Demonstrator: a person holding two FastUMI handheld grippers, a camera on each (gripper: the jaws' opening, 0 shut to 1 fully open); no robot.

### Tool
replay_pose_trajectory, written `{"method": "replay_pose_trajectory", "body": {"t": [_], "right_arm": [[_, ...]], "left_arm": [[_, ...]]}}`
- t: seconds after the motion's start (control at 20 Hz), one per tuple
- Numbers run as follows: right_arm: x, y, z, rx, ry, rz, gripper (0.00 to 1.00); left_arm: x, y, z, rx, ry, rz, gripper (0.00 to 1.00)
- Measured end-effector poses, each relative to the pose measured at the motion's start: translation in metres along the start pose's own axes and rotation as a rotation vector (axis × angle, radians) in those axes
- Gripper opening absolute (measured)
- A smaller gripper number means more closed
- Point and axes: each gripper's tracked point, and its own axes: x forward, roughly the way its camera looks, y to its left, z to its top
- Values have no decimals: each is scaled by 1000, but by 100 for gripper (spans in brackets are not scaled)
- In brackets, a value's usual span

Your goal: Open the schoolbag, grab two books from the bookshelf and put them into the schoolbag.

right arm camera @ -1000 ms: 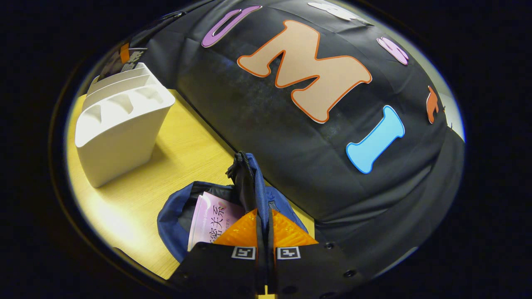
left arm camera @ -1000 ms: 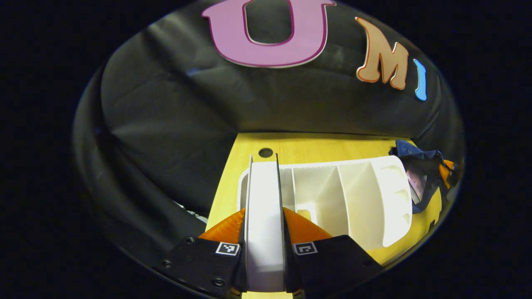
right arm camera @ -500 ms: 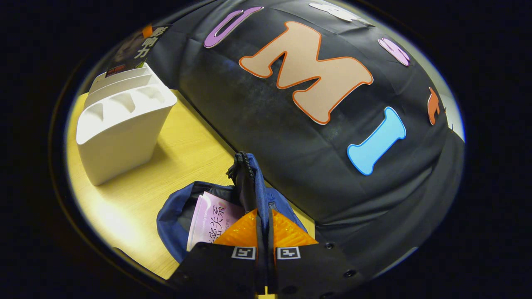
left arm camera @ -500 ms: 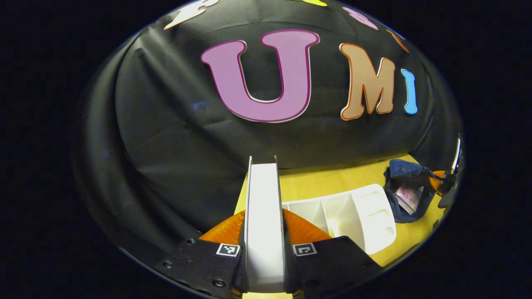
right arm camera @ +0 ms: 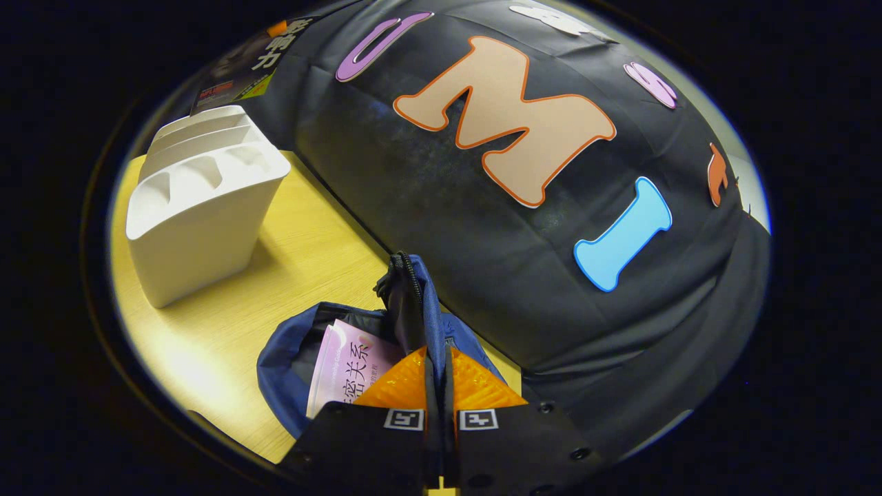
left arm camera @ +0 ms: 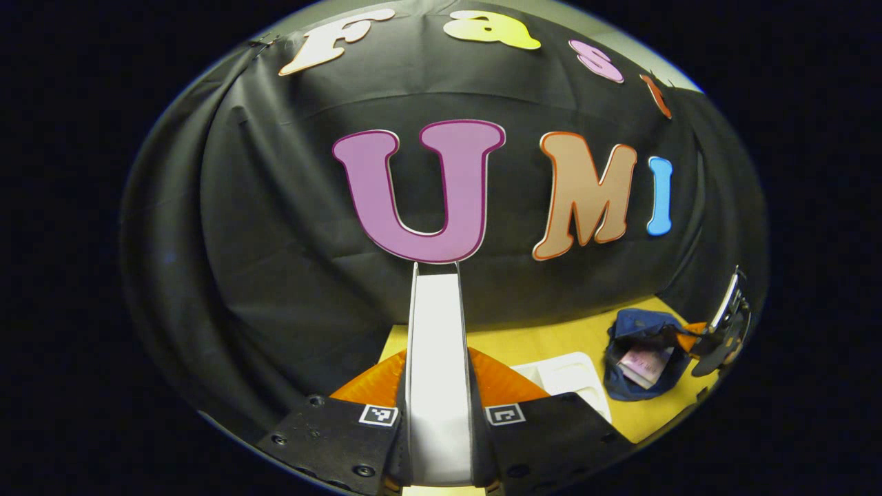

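A yellow wooden table (right arm camera: 303, 241) stands against the booth's black cloth wall (right arm camera: 482, 275).

Wall: the booth is closed off by black cloth (left arm camera: 289, 227), which is creased and hangs in soft folds.
Wall edge: a pale strip (right arm camera: 754, 189) is seen past the cloth's upper right edge in the right gripper view.
Table: a yellow wood-grain top (right arm camera: 296, 241) is met at its far edge by the cloth.
Light: a bright glare is thrown on the table's near left part (right arm camera: 179, 365).
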Motion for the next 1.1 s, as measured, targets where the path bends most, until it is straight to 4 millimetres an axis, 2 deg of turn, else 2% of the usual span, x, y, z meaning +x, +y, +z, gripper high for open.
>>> {"method": "replay_pose_trajectory", "body": {"t": [0.25,0.4,0.55,1.0,1.1], "right_arm": [[0,-3,-1,5,-4,2,5],[1,-2,0,14,-8,5,5],[2,-2,0,36,-9,13,5],[3,-8,0,91,-12,33,5],[4,-9,1,89,-17,41,5]], "left_arm": [[-1,-63,6,-134,-42,-168,31],[-2,-104,4,-241,-44,-276,31],[5,-136,-1,-319,-49,-345,32],[24,-260,-67,-451,101,-519,31],[29,-279,-82,-482,128,-538,32]]}}
